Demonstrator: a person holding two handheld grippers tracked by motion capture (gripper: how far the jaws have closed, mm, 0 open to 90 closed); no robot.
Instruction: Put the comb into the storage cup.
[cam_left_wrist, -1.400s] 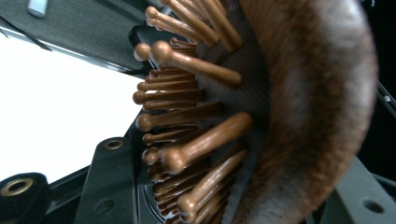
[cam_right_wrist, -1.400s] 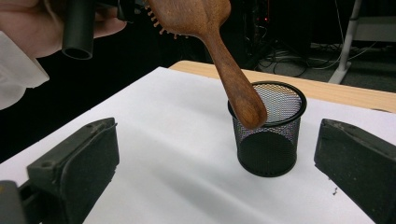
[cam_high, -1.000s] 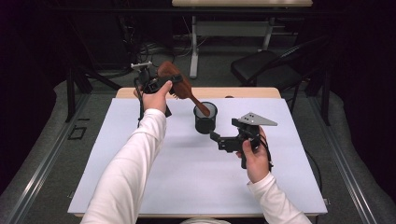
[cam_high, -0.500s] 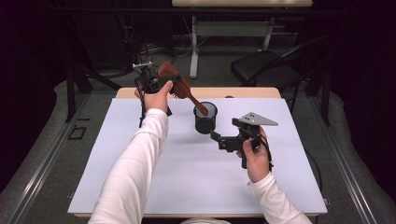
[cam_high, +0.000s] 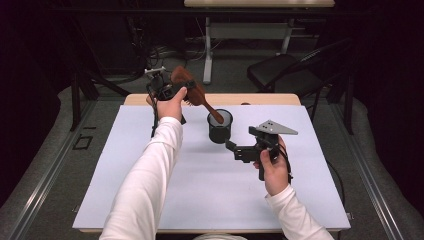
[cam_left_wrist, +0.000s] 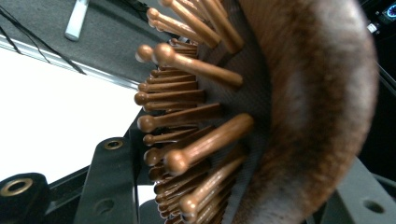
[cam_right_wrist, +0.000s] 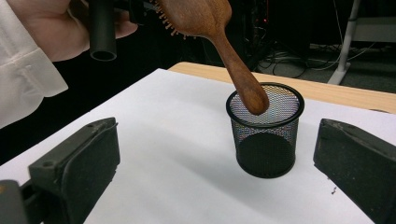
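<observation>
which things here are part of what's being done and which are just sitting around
In use:
- brown wooden paddle hairbrush, clamped by its head in the left gripper
- black wire-mesh cup, brush handle at its mouth
- right gripper, jaws open beside the cup

Lying about:
- black chair beyond the table
- white table legs behind

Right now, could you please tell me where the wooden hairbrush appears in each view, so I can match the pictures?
High view: the wooden hairbrush is upper left of centre, its head in the left tool and its handle slanting down to the black mesh cup.
Left gripper view: its head and pegs loom close between the jaws.
Right gripper view: top centre, handle tip at the cup's mouth.
Shared landmark: the white table cover.
</observation>
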